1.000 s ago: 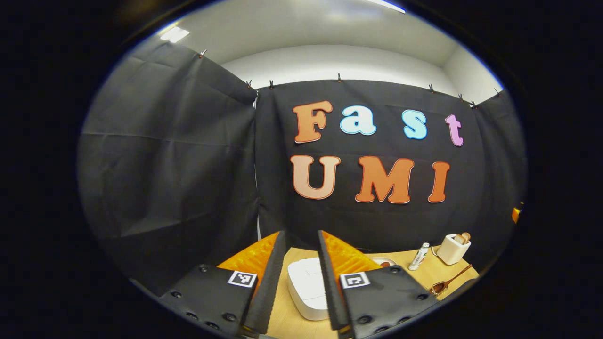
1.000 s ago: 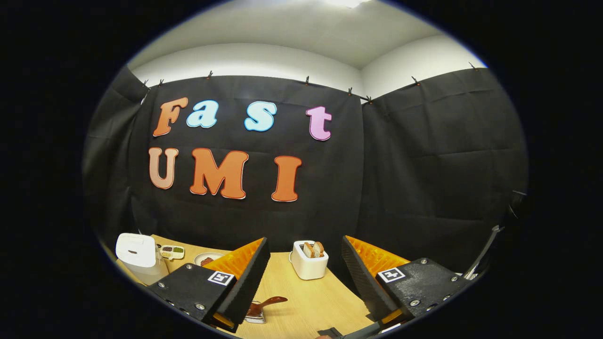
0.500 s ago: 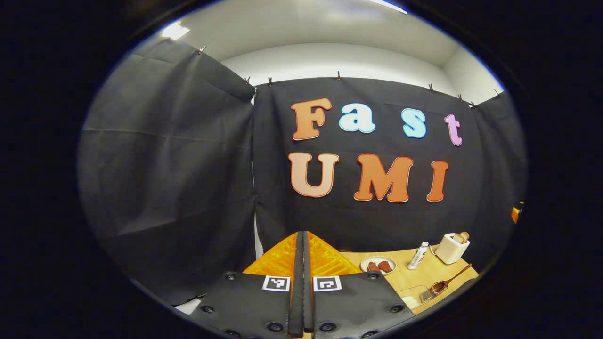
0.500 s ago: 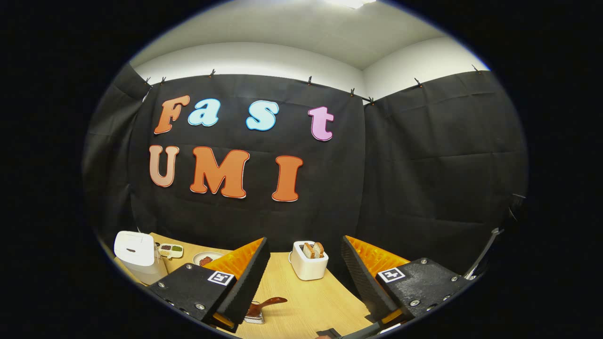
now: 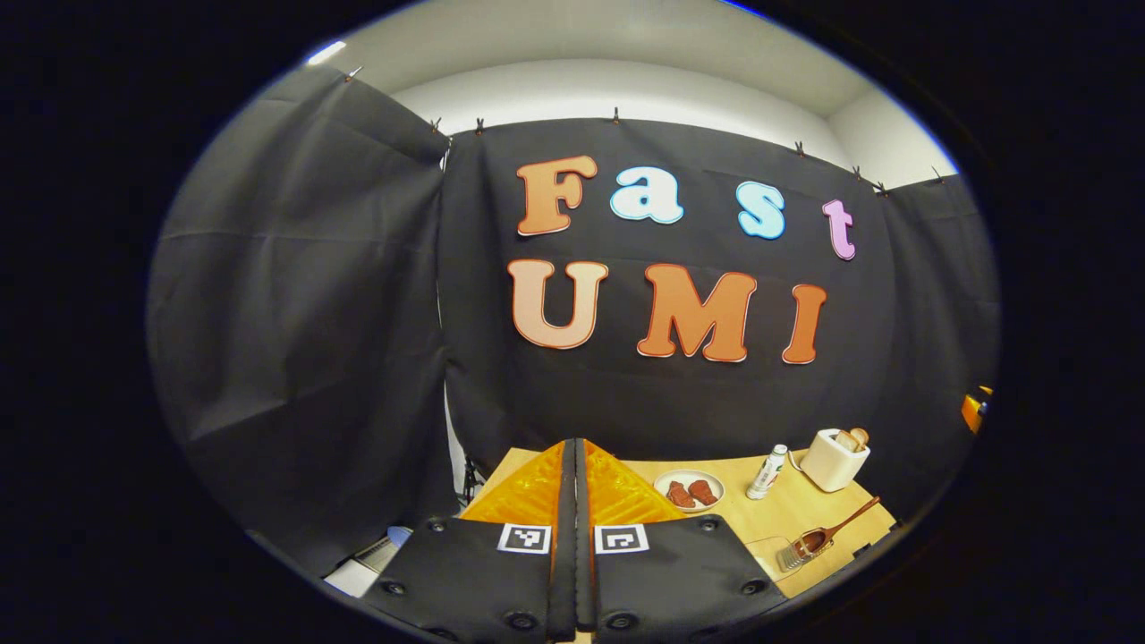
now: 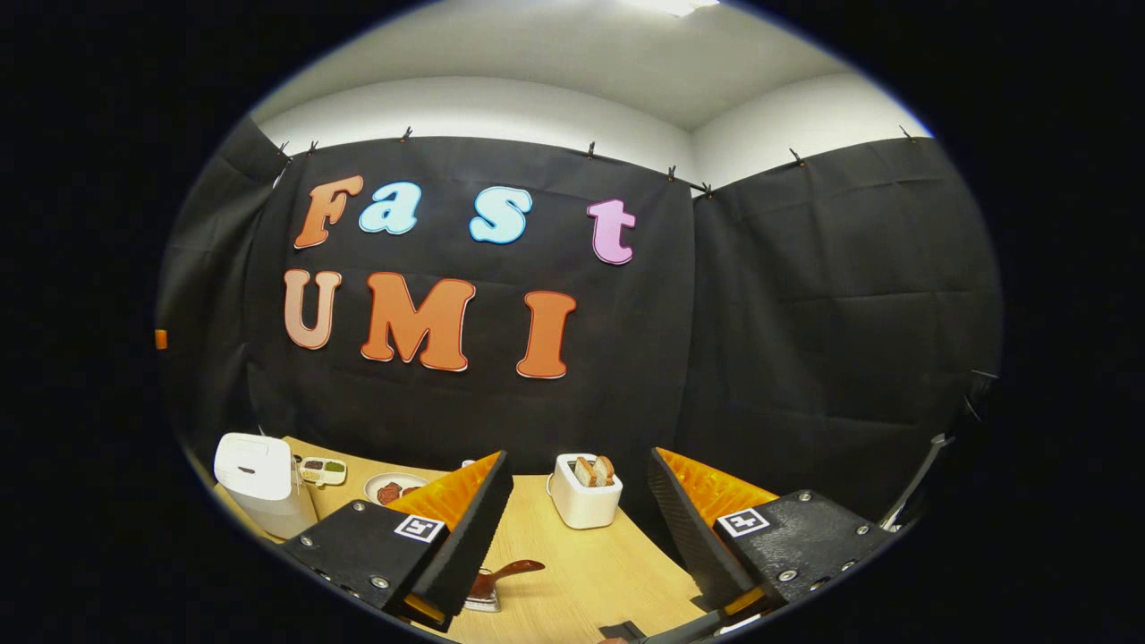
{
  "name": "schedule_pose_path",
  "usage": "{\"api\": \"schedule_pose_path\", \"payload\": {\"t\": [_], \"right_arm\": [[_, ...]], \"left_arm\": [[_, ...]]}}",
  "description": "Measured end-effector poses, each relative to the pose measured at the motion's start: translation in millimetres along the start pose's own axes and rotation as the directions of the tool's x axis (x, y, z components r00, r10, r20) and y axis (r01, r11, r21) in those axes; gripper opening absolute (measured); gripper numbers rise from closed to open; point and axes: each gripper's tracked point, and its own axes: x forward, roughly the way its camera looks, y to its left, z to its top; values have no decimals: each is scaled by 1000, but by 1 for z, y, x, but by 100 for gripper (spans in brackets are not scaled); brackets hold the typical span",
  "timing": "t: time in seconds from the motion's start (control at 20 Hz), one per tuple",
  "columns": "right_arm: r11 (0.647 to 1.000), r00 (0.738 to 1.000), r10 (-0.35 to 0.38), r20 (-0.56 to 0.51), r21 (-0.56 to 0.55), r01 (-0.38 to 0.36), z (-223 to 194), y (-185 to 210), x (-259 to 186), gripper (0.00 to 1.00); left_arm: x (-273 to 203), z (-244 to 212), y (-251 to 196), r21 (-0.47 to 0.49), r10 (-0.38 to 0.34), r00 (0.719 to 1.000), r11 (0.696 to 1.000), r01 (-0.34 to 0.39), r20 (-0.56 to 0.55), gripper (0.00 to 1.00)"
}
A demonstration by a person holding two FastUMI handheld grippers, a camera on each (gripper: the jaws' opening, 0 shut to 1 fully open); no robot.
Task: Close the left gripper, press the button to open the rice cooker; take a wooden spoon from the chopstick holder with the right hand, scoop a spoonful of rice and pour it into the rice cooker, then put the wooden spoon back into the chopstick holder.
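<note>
Rice cooker [image 6: 258, 483], lid down, stands at the surface's [image 6: 572, 572] left end. Left claw [image 5: 574, 447] has clenched since a second ago, holding nothing; right claw [image 6: 577, 510] stays released.

A staged recording booth: black cloth walls [image 6: 805, 313] around a wooden table [image 6: 572, 572].
</note>
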Motion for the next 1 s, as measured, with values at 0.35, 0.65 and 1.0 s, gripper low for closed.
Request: {"api": "schedule_pose_path", "payload": {"t": [0.35,0.65,1.0], "right_arm": [[1000,999,-19,-40,-8,18,-20,-11,-5,94],[997,994,-79,-79,-4,79,-39,-41,-9,94],[985,980,-172,-104,-7,172,-51,-79,-24,94]], "left_arm": [[53,-66,-27,-41,-41,983,999,34,-180,5],[95,-135,-40,-67,-58,946,997,39,-318,4],[129,-193,-42,-65,-55,894,997,29,-445,5]]}}
